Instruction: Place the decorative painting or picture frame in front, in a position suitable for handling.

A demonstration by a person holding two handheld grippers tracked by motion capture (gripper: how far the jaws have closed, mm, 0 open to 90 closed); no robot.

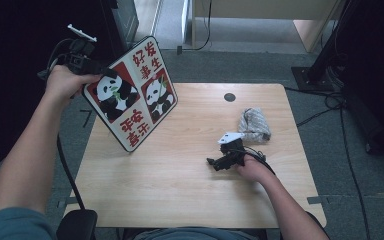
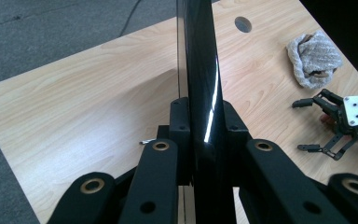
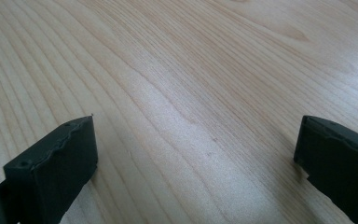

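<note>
A square board (image 1: pixel 130 95) printed with two pandas and red characters hangs tilted over the table's left edge, its lower corner near the tabletop. My left gripper (image 1: pixel 107 72) is shut on the board's upper left edge. In the left gripper view the board's thin black edge (image 2: pixel 200 70) stands upright between the jaws of the left gripper (image 2: pixel 204 116), and both pads press on it. My right gripper (image 1: pixel 217 162) rests low on the table at centre right, open, with bare wood between its jaws. From its own camera the right gripper (image 3: pixel 196 154) shows wide-apart jaws.
A crumpled grey cloth (image 1: pixel 253 125) lies just beyond the right gripper (image 2: pixel 307 126) on the wooden table (image 1: pixel 180 190). A round cable hole (image 1: pixel 229 97) sits near the far edge. Cables run over the carpet at the right.
</note>
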